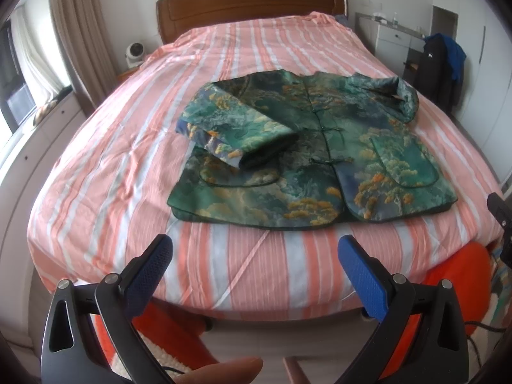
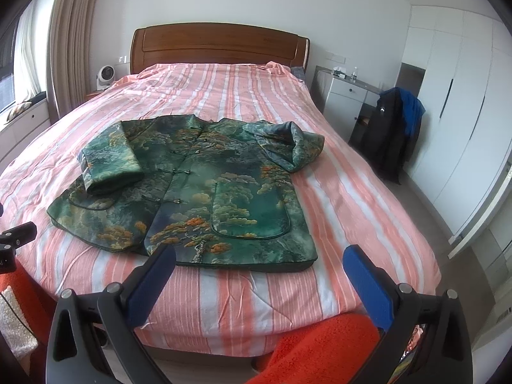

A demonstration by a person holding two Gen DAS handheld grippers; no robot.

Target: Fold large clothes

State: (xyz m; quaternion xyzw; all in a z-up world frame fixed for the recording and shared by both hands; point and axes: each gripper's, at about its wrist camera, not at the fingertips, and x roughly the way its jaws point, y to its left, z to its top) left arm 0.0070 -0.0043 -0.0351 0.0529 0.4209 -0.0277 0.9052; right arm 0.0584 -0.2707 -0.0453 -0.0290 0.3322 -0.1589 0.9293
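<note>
**Both tongs released at the bed's foot, jacket flat on the cover**

Nearest the lens: left tongs [image 1: 254, 252], blue pads spread wide, grasping nothing, hanging off the foot of the bed [image 1: 96, 166] short of the jacket's hem. Right tongs [image 2: 259, 262] likewise released and empty, left pad just over the hem edge in that view.

Left of the jacket: bare striped cover; small white fan [image 2: 105, 76] beyond, beside the wooden headboard [image 2: 220, 48].

Green printed jacket [image 1: 320, 147] lies front-up mid-bed, knot buttons fastened. Its left-side sleeve [image 1: 236, 128] is folded in across the chest; the right-side sleeve [image 2: 288, 147] sits bunched and curled at the shoulder.

Right of the jacket: white drawer unit [image 2: 345, 99], dark and blue clothes over a chair [image 2: 393, 128], white wardrobe beyond.
</note>
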